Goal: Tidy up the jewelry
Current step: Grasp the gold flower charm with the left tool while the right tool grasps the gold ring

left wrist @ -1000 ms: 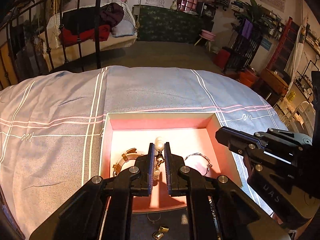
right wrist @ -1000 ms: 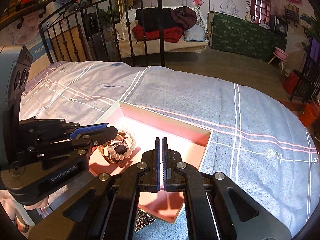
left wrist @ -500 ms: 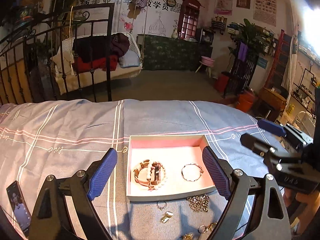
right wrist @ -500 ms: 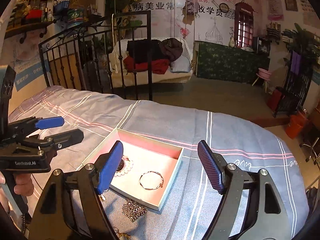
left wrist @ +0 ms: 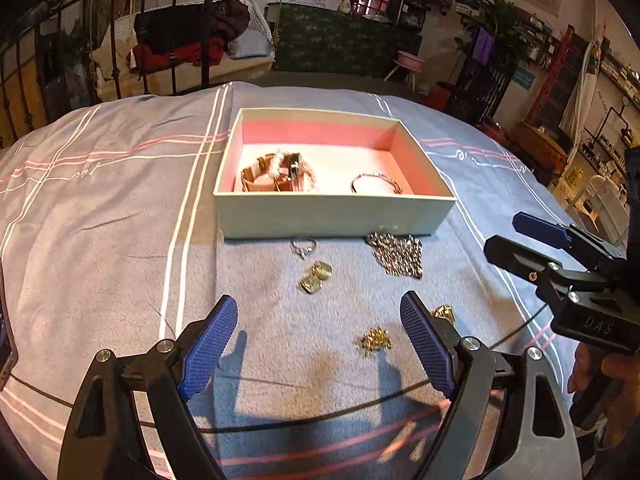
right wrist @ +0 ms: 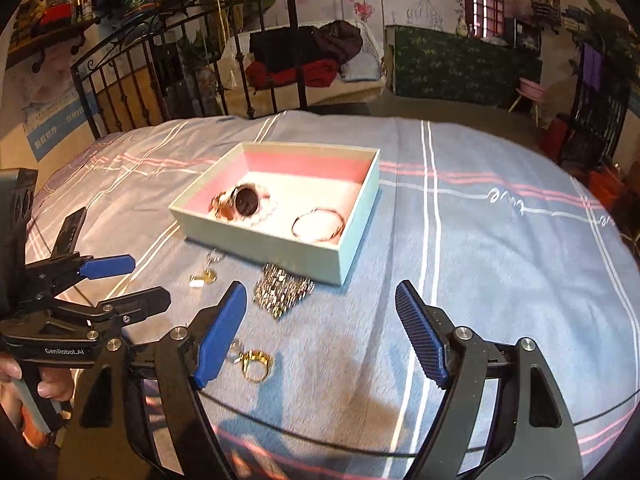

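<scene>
A pale box with a pink inside [left wrist: 332,212] [right wrist: 264,240] sits on the bed. It holds a watch with a pearl bracelet [left wrist: 280,174] [right wrist: 244,202] and a thin bangle [left wrist: 376,182] [right wrist: 318,224]. On the blanket in front lie a silver chain pile [left wrist: 398,254] [right wrist: 282,290], a small ring [left wrist: 304,248], gold earrings [left wrist: 316,276] [right wrist: 202,278], a gold cluster [left wrist: 376,340] and gold rings [right wrist: 254,362]. My left gripper [left wrist: 318,348] is open and empty above the blanket. My right gripper [right wrist: 320,332] is open and empty, near the chain.
The bed has a blue-grey blanket [left wrist: 100,240] with white and pink stripes. A black cable [left wrist: 320,416] runs across it near me. A phone [right wrist: 70,228] lies at the left. A black iron bed frame [right wrist: 180,76] stands behind.
Both grippers opened and pulled back from the box towards me. The pearl bracelet, held by the left gripper a second ago, now lies in the box on the watch.
</scene>
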Tool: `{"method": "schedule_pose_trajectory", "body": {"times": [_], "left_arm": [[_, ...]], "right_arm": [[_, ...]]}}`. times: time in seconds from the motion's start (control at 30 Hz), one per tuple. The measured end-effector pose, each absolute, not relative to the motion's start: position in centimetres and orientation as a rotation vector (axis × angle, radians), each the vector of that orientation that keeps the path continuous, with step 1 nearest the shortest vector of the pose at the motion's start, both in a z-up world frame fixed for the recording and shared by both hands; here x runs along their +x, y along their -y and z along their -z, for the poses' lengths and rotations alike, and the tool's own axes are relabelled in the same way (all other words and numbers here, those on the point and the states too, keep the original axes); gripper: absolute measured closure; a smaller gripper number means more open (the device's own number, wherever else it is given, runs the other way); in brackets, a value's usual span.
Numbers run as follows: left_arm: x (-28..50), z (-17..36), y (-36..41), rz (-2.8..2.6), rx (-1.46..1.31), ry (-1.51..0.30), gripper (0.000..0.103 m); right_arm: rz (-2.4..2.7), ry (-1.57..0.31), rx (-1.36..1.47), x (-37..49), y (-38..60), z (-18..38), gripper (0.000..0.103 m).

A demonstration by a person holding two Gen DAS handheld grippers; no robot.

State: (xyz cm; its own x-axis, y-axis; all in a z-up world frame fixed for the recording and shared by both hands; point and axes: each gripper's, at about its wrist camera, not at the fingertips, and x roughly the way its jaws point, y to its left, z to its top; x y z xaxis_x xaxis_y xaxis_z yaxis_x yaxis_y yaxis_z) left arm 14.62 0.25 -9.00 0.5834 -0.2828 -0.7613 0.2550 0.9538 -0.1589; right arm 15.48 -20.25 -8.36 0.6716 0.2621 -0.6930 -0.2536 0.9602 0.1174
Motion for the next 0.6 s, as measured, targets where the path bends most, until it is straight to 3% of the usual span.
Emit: {"method": "schedule_pose_trajectory", "body": {"times": [0.2, 0.3, 0.37, 0.5, 0.6], "left_arm": [[13.2, 9.9, 1.6, 0.382, -0.003, -0.908, 0.025], [13.0, 10.6, 2.7, 0.410, 0.048, -0.916, 0.037], [13.3, 11.4, 3.2, 0.419, 0.068, -0.937, 0.052], [13.7, 12.0, 3.5, 0.416, 0.092, -0.926, 0.063], [14.0, 12.0, 3.0, 0.413, 0.078, -0.926, 0.080]], "right_arm": [[-0.367, -0.878, -0.003, 14.0, 19.3, 11.2, 0.026], [-0.374, -0.906, -0.051, 13.2, 19.0, 12.2, 0.027], [-0.389, -0.926, -0.053, 13.0, 18.9, 12.9, 0.027], [-0.413, -0.933, -0.076, 13.1, 18.1, 13.2, 0.027], [-0.435, -0.932, -0.100, 13.5, 17.1, 13.0, 0.027]]}}
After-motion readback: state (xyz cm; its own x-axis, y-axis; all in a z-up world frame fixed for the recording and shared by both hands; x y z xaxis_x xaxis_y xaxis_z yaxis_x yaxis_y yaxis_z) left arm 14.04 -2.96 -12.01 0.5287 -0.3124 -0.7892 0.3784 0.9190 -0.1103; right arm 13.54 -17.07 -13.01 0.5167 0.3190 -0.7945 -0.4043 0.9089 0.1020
